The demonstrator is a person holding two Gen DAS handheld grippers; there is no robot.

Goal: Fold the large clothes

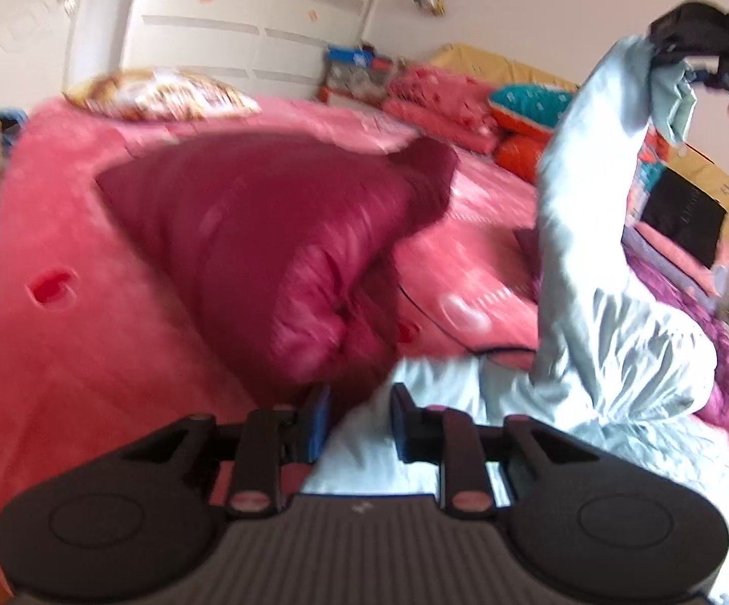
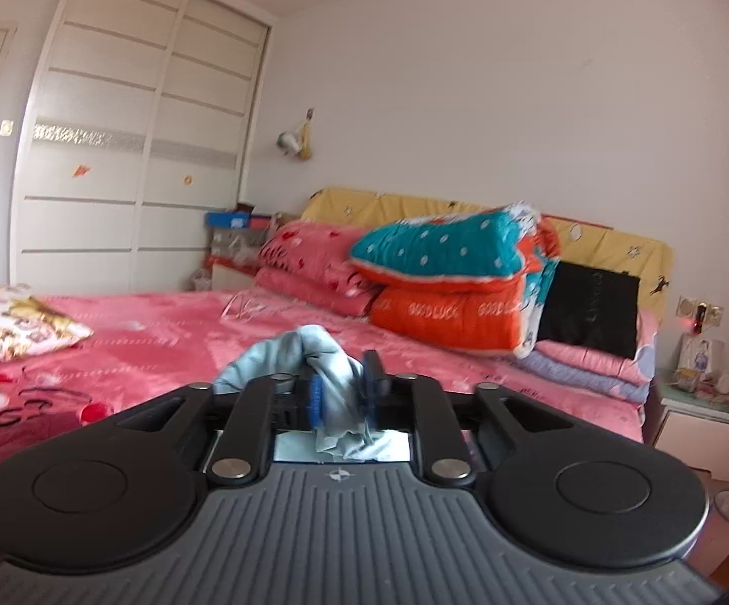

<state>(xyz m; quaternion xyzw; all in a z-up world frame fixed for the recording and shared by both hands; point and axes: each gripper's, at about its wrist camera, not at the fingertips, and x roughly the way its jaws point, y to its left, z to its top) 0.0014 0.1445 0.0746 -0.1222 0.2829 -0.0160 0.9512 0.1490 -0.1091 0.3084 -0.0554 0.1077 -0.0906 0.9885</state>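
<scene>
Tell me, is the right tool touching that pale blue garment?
Touching. The right wrist view shows the pale blue garment bunched between the right tool and against its pads.

White wall [image 2: 490, 101]; white sliding wardrobe [image 2: 137, 151] at left; bed [image 2: 162, 333] under pink cover; yellow headboard [image 2: 611, 242]; apparently a white nightstand [image 2: 702, 428].

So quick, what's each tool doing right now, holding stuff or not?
Left tool: open, pads apart, pale blue garment lying between them, not pinched.
Right tool: bunched pale blue garment between its pads, lifted off the bed.

Both wrist views low over bed [image 2: 172, 333]
</scene>
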